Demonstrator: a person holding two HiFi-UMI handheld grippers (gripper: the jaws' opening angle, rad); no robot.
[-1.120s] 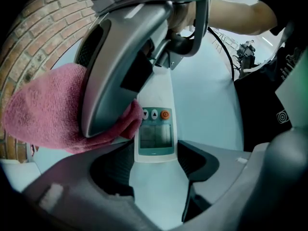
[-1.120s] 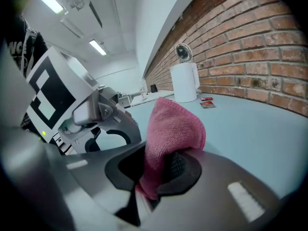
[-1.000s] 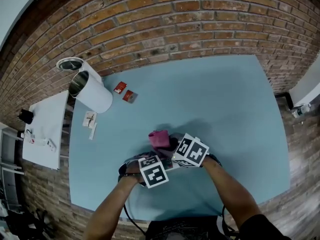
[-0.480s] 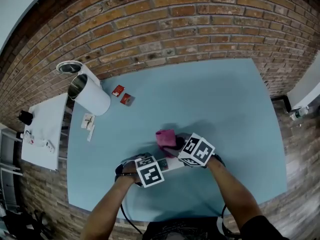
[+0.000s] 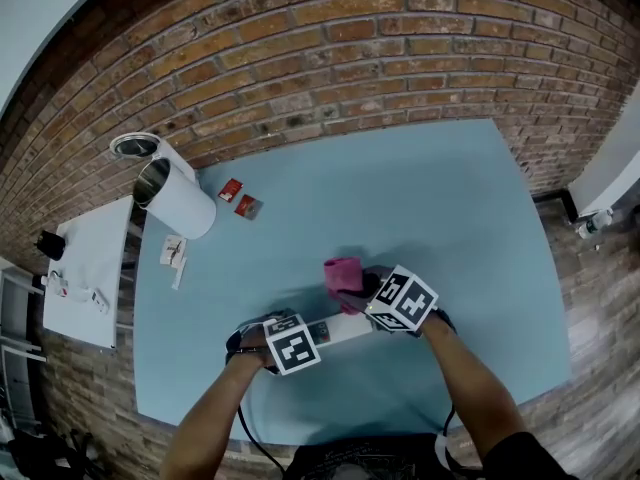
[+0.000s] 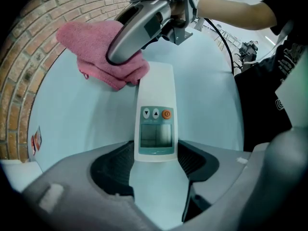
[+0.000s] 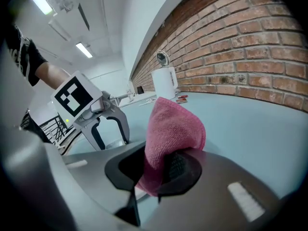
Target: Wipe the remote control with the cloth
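Observation:
The white remote control (image 6: 156,114), with a small screen and an orange button, lies flat on the blue table (image 5: 450,208). My left gripper (image 6: 156,166) points straight down, shut across the remote's near end. In the head view it is at lower centre (image 5: 290,343), with the remote (image 5: 338,329) reaching right from it. My right gripper (image 7: 161,170) is shut on a folded pink cloth (image 7: 173,129). From the left gripper view the cloth (image 6: 96,52) rests at the remote's far end, under the right gripper (image 6: 139,28). In the head view the cloth (image 5: 343,273) sits just left of the right gripper (image 5: 375,293).
A white cylindrical container (image 5: 180,200) lies at the table's far left with its lid (image 5: 133,146) beside it. Two red packets (image 5: 240,198) and small white items (image 5: 173,253) lie near it. A white side table (image 5: 85,273) stands left of the table, and a brick wall runs behind.
My right gripper has slid the pink cloth to the right along the remote, away from the left gripper. The left gripper has kept its hold in place.

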